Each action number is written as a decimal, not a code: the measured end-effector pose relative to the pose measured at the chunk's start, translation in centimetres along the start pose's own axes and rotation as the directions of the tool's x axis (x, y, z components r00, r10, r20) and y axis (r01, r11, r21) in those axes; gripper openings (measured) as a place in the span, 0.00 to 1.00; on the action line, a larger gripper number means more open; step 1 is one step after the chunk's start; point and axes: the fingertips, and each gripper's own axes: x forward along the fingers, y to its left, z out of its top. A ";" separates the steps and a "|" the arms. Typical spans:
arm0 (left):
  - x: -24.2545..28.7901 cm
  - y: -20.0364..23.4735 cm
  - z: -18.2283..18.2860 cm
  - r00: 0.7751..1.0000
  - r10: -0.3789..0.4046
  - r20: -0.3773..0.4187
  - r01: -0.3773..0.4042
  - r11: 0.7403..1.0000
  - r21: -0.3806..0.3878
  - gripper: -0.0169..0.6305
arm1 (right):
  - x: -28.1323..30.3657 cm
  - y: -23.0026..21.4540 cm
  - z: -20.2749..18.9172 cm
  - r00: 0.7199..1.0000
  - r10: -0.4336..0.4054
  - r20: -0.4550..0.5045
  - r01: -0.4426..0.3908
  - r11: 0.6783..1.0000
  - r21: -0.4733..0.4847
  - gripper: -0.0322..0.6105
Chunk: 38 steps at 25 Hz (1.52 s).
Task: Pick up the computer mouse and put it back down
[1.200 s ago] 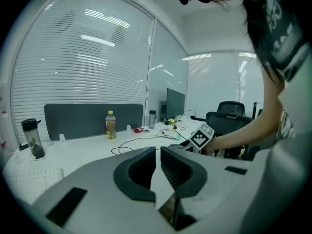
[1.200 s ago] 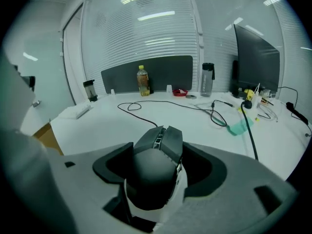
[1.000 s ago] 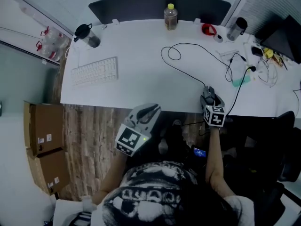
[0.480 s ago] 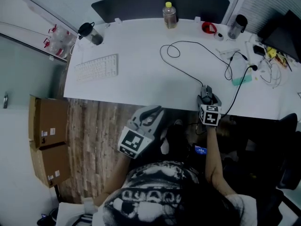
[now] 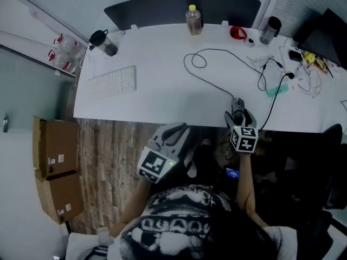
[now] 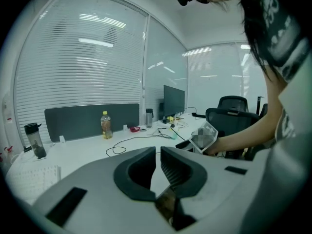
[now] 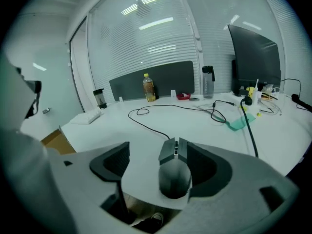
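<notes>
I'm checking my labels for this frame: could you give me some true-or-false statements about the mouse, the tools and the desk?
The mouse lies on the table. True.
The right tool clamps it. False: its jaws have just been opening and stand apart, the mouse between them.
The keyboard sits beside the mouse. False: it lies far to the left.
A yellow-capped bottle stands at the table's back edge. True.

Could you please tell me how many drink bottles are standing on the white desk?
3. A black-lidded bottle stands at the back left corner, a yellow-capped bottle at the back centre, and a dark flask at the back right. No others show, though one may be hidden.
</notes>
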 end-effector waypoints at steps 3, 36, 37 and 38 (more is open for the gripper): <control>-0.4 0.6 0.3 0.999 -0.051 0.012 0.051 0.999 0.021 0.07 | -2.2 2.0 1.3 0.999 -0.012 0.047 0.011 1.000 0.022 0.57; -12.0 3.5 -5.7 0.901 -0.430 0.059 0.425 0.901 0.085 0.07 | -14.5 25.0 2.6 0.957 -0.079 0.280 0.064 0.996 0.060 0.15; -12.2 3.2 -5.9 0.898 -0.436 0.056 0.430 0.899 0.084 0.07 | -14.7 25.3 2.3 0.957 -0.077 0.278 0.062 0.996 0.061 0.14; -12.4 2.8 -6.0 0.896 -0.442 0.055 0.437 0.896 0.083 0.07 | -14.9 25.6 2.1 0.958 -0.074 0.276 0.060 0.996 0.062 0.13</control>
